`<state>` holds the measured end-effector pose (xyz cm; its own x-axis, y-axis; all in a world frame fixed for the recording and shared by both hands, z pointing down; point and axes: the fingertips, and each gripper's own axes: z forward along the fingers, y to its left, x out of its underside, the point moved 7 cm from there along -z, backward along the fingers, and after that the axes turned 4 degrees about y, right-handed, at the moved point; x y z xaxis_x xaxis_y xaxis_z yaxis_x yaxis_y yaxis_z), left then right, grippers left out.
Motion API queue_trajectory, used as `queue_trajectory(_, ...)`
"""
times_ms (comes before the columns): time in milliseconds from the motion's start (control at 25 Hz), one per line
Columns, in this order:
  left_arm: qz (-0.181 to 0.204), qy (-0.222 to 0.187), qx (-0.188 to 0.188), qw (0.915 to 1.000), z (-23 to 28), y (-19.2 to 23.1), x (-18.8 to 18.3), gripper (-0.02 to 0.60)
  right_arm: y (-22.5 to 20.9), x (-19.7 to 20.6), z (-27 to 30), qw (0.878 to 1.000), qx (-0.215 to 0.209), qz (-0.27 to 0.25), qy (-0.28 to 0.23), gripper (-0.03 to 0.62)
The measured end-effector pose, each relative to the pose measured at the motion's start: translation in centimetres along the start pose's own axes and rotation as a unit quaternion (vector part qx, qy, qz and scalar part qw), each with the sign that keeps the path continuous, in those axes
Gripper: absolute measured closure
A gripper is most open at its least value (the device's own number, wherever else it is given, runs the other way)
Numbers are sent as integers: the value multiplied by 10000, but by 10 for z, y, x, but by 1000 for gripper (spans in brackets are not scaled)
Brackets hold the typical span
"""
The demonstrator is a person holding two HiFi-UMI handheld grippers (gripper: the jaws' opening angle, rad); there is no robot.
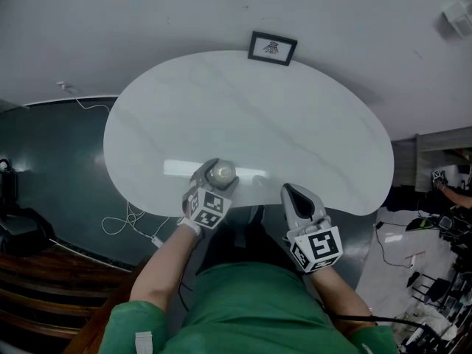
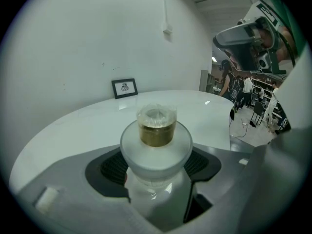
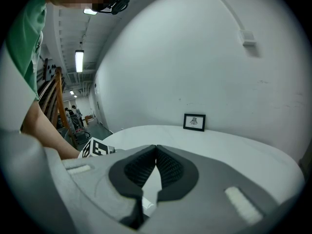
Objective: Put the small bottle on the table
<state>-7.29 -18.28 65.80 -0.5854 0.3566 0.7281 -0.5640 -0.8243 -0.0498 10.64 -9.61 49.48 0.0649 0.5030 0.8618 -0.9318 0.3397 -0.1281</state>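
At the table point(image 1: 280, 124), left tool point(image 1: 217, 174) grips small bottle point(image 2: 155, 147), base hidden; right tool point(image 1: 288, 190) closed.

White wall point(image 1: 221, 6), dark teal floor point(image 1: 51, 146), framed picture point(image 1: 272, 48)

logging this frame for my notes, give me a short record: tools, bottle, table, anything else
left tool: shut on small white plastic bottle with gold cap, upright
right tool: shut, empty
bottle place: over near edge of white rounded table; touching it or not, unclear
other: black-framed picture at far edge
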Motion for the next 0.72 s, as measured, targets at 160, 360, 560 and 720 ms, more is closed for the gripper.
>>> queue_trajectory(160, 93, 27, 46, 9999, 0, -2, 1, 236, 3, -1, -1, 10000, -13, -1, -6, 591)
queue_trajectory(360, -55, 3, 39, 10000, -10, -1, 2, 219, 4, -2, -1, 10000, -36, -24, -51, 591)
queue_trajectory(560, -361, -198, -201, 9989, -45, 4, 3, 219, 1, -6, -2, 9999, -50, -40, -123, 591)
queue_trajectory(720, -619, -525, -275, 9963, -81, 5, -8, 221, -3, -14, -2, 9997, -75, -66, -241, 591)
